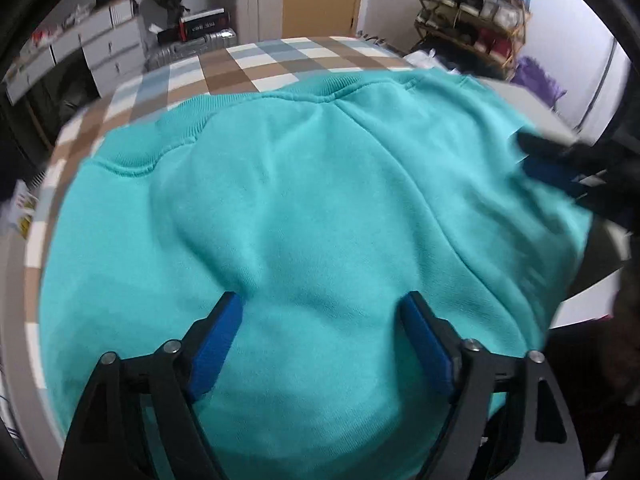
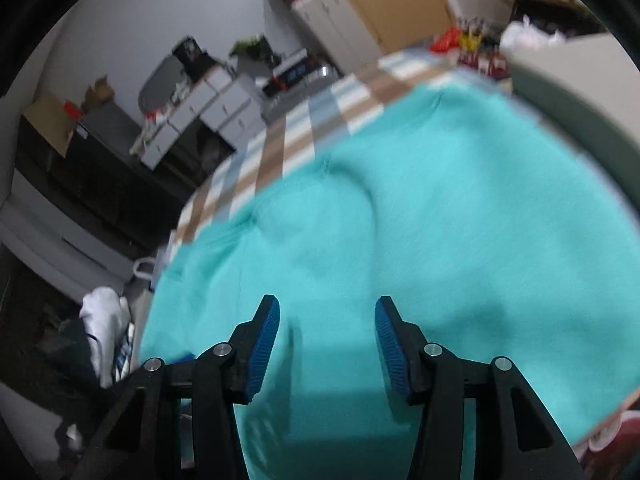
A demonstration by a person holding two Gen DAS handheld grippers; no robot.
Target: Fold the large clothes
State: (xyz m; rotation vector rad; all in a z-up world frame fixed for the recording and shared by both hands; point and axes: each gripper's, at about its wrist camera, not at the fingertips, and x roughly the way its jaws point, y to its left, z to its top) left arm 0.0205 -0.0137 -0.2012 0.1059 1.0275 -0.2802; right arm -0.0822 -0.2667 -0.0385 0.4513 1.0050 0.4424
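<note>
A large turquoise sweatshirt (image 1: 304, 216) lies spread over a checkered cloth (image 1: 280, 64) on the table, its ribbed hem toward the far side. My left gripper (image 1: 322, 308) is open just above the near part of the sweatshirt, holding nothing. My right gripper (image 2: 327, 312) is open above the same sweatshirt (image 2: 440, 220), empty; it also shows in the left wrist view (image 1: 556, 168) at the garment's right edge. The right wrist view is blurred.
White drawer units (image 1: 104, 40) and a suitcase (image 1: 188, 48) stand beyond the table at the left. A shoe rack (image 1: 476, 4) stands at the back right. A grey box (image 2: 580, 92) sits by the table's right side. White clothes (image 2: 108, 312) lie low at the left.
</note>
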